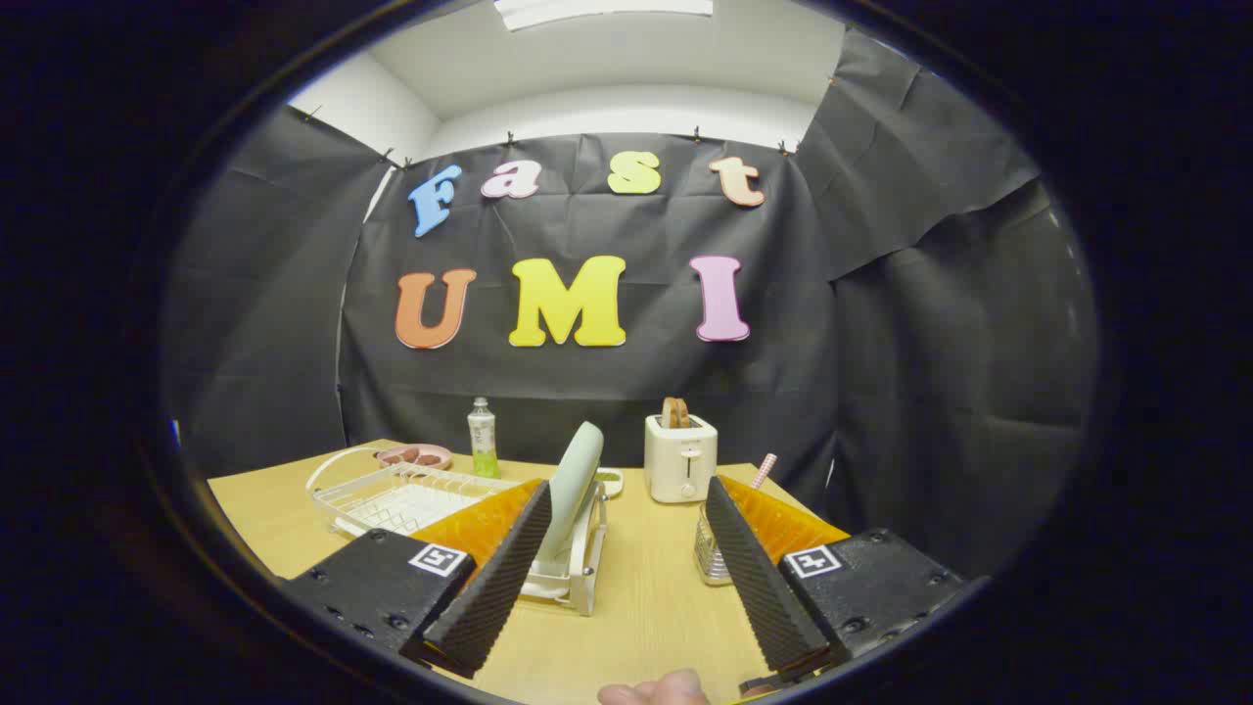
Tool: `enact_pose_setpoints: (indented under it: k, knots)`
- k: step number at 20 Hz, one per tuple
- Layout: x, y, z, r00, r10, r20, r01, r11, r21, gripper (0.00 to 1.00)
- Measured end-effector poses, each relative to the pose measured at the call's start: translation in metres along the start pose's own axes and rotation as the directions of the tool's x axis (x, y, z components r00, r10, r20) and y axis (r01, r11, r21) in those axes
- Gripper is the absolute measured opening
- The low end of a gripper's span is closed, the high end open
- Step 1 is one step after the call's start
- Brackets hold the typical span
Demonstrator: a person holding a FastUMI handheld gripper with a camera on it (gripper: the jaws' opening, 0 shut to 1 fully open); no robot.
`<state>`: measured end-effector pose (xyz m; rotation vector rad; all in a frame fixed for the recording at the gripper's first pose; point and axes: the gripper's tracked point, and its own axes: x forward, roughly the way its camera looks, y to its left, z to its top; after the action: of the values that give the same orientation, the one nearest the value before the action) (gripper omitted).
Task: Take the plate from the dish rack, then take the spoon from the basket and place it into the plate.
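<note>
The gripper (626,568) is held level above the table, its two fingers (494,587) spread wide apart with nothing between them and no contact on either pad. Both fingers point forward and converge slightly toward their roots at the near end. A fingertip of the person's hand (654,691) shows just behind the fingers, between their bases.
</note>
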<state>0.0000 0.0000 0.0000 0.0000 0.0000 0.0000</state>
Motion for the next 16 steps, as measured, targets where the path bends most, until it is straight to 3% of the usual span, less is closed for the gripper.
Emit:
enact_pose_setpoints:
  k: [16]
  knots:
    - [0.008,-0.005,-0.006,0.997,-0.003,-0.077,0.004,1.000,0.010,1.00]
